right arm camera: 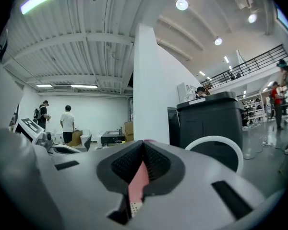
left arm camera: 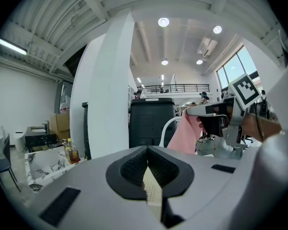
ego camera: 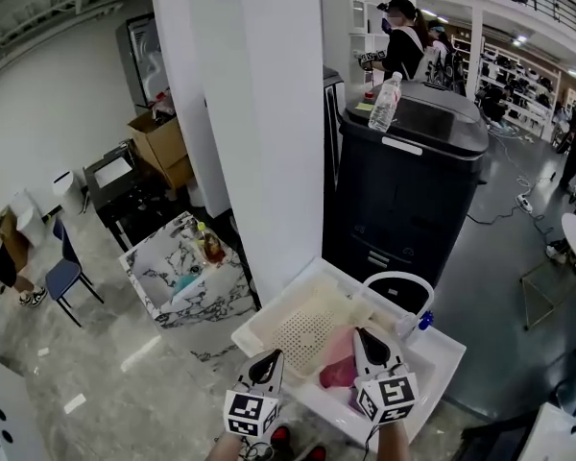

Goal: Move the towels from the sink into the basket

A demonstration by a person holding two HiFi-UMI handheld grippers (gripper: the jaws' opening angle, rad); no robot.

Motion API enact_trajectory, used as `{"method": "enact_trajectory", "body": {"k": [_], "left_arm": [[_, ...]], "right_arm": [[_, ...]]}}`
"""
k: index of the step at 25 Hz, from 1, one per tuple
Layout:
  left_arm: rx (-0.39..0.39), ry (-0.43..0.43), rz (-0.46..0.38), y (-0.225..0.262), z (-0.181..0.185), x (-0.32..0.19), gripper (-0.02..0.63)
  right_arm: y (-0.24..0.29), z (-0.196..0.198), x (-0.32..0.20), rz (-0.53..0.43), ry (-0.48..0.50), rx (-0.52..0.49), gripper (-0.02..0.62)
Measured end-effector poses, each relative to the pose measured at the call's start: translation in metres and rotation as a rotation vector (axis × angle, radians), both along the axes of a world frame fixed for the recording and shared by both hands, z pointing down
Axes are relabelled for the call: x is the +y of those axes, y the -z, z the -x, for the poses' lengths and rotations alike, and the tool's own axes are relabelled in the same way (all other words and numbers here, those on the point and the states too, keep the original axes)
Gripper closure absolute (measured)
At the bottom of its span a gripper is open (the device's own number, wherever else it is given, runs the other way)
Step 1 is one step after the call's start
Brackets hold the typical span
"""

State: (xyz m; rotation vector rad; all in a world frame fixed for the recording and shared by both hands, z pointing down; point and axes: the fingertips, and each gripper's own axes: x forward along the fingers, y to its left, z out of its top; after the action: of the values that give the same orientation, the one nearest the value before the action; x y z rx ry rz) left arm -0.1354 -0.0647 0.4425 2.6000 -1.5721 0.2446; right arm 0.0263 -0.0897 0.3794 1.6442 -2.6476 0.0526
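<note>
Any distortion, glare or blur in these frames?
Head view: evenly lit, little blur, wide-angle bend makes the white pillar lean. Left gripper view: heavy fisheye, black corners, ceiling lamps blown out. Right gripper view: same fisheye, strip light blown out at upper left.

Pink towel (ego camera: 338, 365) hangs bunched over the white sink (ego camera: 444, 353), beside cream basket (ego camera: 302, 332)

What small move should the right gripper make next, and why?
Probably carry the right gripper forward over the basket: its jaws are clamped on the pink towel, which hangs above the sink, and the basket stands just beyond.
</note>
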Motion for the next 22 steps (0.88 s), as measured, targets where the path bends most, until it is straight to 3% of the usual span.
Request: {"method": "enact_trajectory", "body": {"k": [7, 22], "left_arm": [[0.012, 0.032, 0.024, -0.01, 0.025, -0.011, 0.6], [0.04, 0.025, 0.119, -0.057, 0.04, -0.033, 0.6]], "right_arm": [[-0.018, 0.031, -0.031, 0.035, 0.028, 0.011, 0.566], [-0.122, 0.063, -0.046, 0.268, 0.053, 0.047, 0.566]]}}
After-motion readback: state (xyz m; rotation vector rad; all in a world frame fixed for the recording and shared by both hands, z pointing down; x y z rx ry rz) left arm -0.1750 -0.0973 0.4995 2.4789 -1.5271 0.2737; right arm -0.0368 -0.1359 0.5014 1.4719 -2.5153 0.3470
